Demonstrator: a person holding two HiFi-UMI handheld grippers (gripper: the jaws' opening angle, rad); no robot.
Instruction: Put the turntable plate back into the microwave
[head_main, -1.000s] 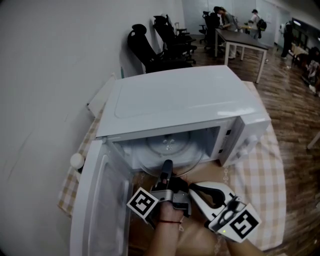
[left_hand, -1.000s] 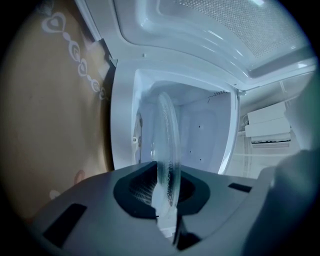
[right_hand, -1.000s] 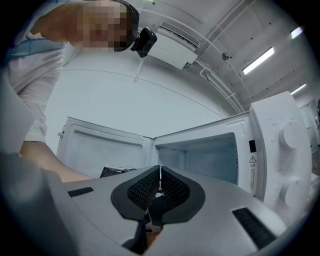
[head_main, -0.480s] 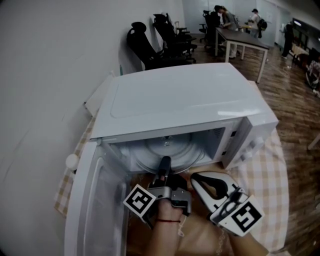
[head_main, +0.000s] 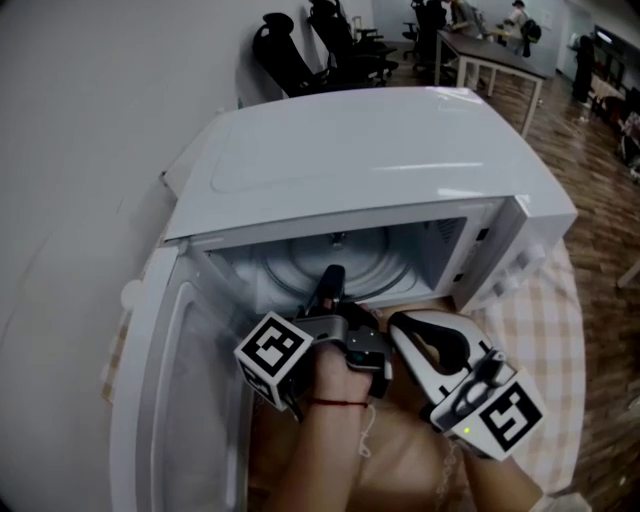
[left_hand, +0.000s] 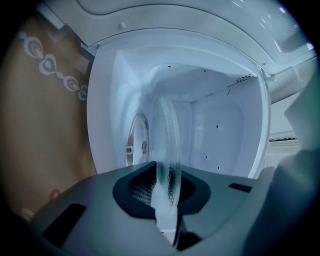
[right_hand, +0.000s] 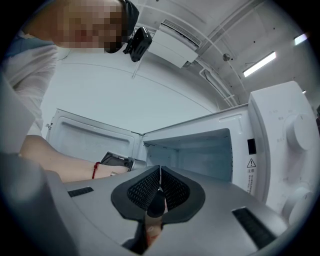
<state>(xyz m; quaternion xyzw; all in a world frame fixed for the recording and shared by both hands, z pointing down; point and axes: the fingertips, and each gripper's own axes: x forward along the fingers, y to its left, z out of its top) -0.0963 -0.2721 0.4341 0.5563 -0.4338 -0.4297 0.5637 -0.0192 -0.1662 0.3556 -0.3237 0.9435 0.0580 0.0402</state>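
Note:
The white microwave (head_main: 350, 160) stands with its door (head_main: 170, 400) swung wide to the left. My left gripper (head_main: 331, 283) reaches level into the cavity, holding the clear glass turntable plate (head_main: 385, 262) by its near rim. In the left gripper view the plate (left_hand: 167, 130) runs edge-on between the pads, close over the cavity floor and its drive hub (left_hand: 135, 146). The left gripper (left_hand: 167, 186) jaws have just been opening slightly, with the rim still between them. My right gripper (head_main: 398, 322) waits outside the opening, shut (right_hand: 159, 174) and holding nothing.
The microwave sits on a checked tablecloth (head_main: 545, 320) against a white wall (head_main: 80, 150). Its control panel with knobs (right_hand: 295, 135) flanks the cavity on the right. Office chairs (head_main: 300, 50) and a desk (head_main: 490, 60) stand far behind.
My left gripper has pushed the plate deeper into the cavity. The right gripper has stayed beside it, and the head view has drawn closer to the microwave.

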